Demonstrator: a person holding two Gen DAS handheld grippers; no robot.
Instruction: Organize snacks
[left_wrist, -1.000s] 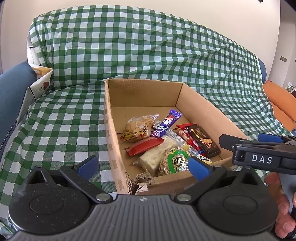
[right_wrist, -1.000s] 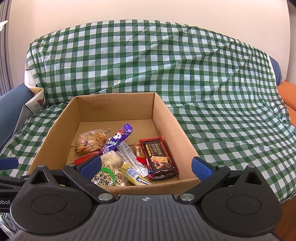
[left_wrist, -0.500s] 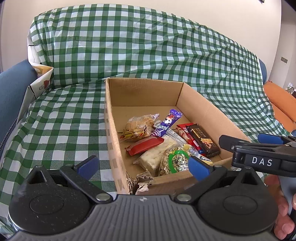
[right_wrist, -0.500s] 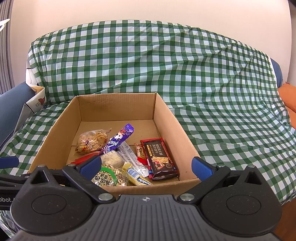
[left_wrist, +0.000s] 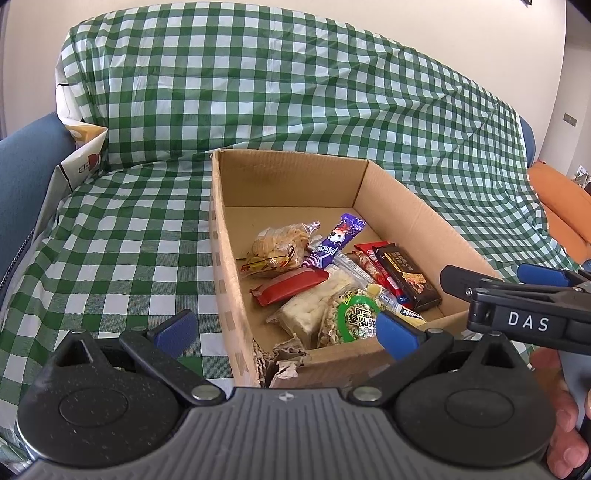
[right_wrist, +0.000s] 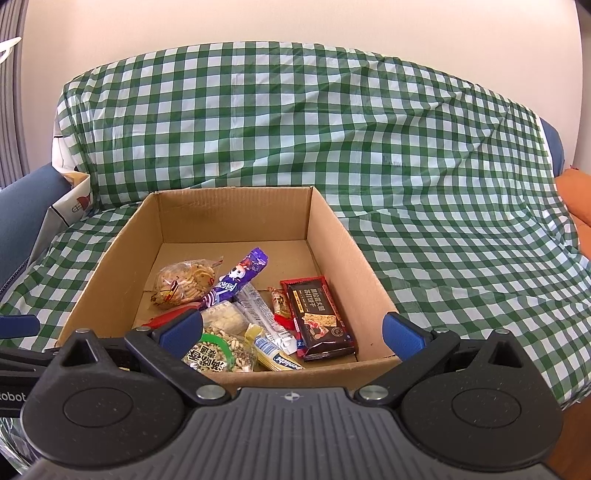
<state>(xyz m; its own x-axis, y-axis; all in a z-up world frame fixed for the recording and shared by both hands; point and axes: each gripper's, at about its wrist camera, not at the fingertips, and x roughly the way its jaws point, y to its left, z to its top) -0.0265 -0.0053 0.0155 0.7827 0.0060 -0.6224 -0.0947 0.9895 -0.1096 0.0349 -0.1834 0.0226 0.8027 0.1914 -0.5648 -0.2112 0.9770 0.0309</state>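
Left gripper (left_wrist: 284, 330), right gripper (right_wrist: 291, 334): jaws apart, empty, just short of cardboard box (right_wrist: 325, 236) near wall. Snacks (right_wrist: 258, 314) heaped inside, near half; far half bare. Fits sorting ahead or packing finished; next move unsettled.

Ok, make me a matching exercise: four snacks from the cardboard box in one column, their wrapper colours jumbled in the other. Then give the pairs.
Snacks:
1. Long bar with the cartoon face
2. Flat cracker pack by the box's right wall
3. Nut pouch nearest the front wall
4. Round crackers bag toward the back left

Wrappers:
A. Clear, with a green ring label
B. Purple
C. Clear, tied with a red and yellow band
D. Dark brown with red edges

Pairs: 1-B, 2-D, 3-A, 4-C
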